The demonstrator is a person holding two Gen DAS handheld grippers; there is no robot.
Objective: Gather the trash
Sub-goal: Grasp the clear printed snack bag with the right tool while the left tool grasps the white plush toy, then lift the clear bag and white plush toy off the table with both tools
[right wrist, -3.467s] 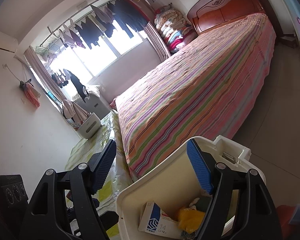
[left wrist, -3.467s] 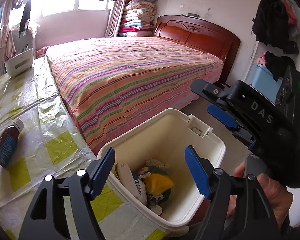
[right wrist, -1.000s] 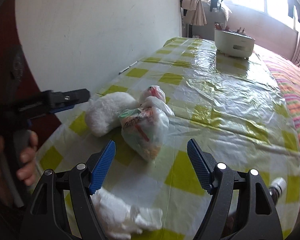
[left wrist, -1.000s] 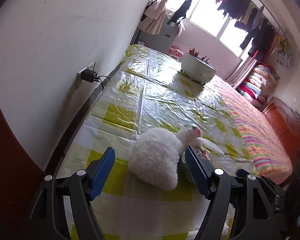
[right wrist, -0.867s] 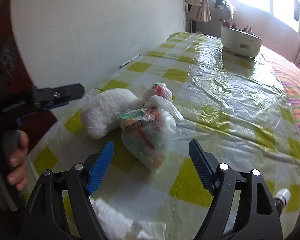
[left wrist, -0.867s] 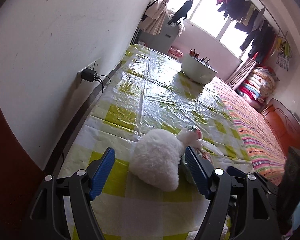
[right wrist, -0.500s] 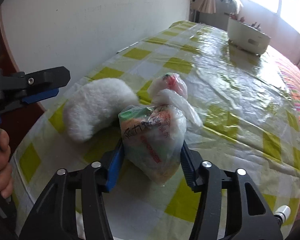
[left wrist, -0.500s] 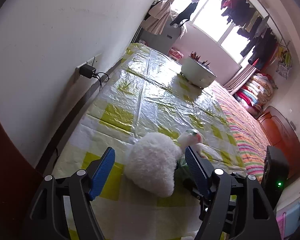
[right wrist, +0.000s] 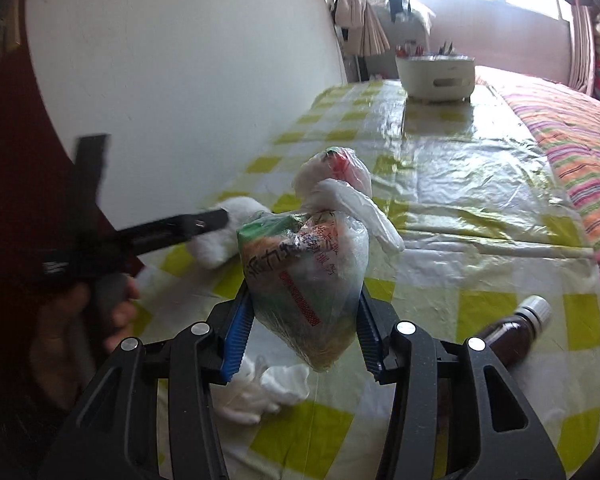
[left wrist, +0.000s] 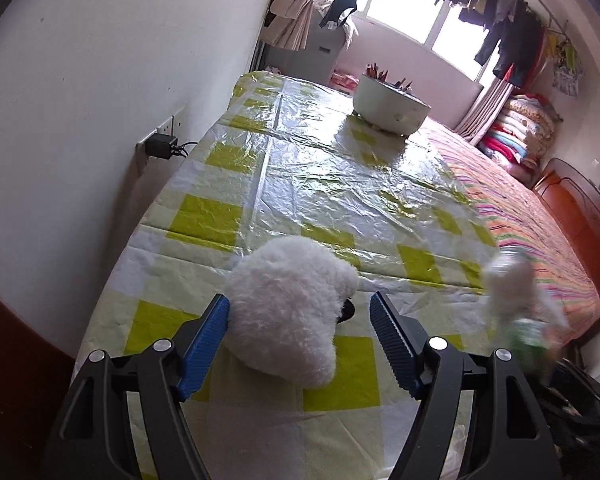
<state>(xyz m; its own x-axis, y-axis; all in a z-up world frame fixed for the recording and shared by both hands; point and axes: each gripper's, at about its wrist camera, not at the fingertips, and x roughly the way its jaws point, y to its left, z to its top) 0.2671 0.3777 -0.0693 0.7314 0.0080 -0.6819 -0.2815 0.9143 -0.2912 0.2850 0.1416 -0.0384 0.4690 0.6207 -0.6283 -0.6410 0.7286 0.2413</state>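
A tabletop (right wrist: 480,208) covered in a glossy yellow-and-white checked plastic cloth runs along a white wall. The right gripper (right wrist: 304,320) has its fingers (right wrist: 236,332) pinching a knotted clear plastic bag (right wrist: 304,272) of trash, one blue pad on each side, and the bag appears raised off the tabletop. Behind the bag, toward the wall, lies a white fluffy item (left wrist: 288,312). The left gripper (left wrist: 300,332) has its fingers spread wide around that fluffy item; the left pad touches or nearly touches it, the right pad stands clear. A hand (right wrist: 80,320) holds the left gripper's handle. Below the bag sits crumpled white tissue (right wrist: 260,388). To the bag's right lies a brown bottle (right wrist: 508,336) with a white cap. Far behind the bag, a white tub (right wrist: 436,72) stands at the tabletop's far end, beside a striped bed (right wrist: 572,136).
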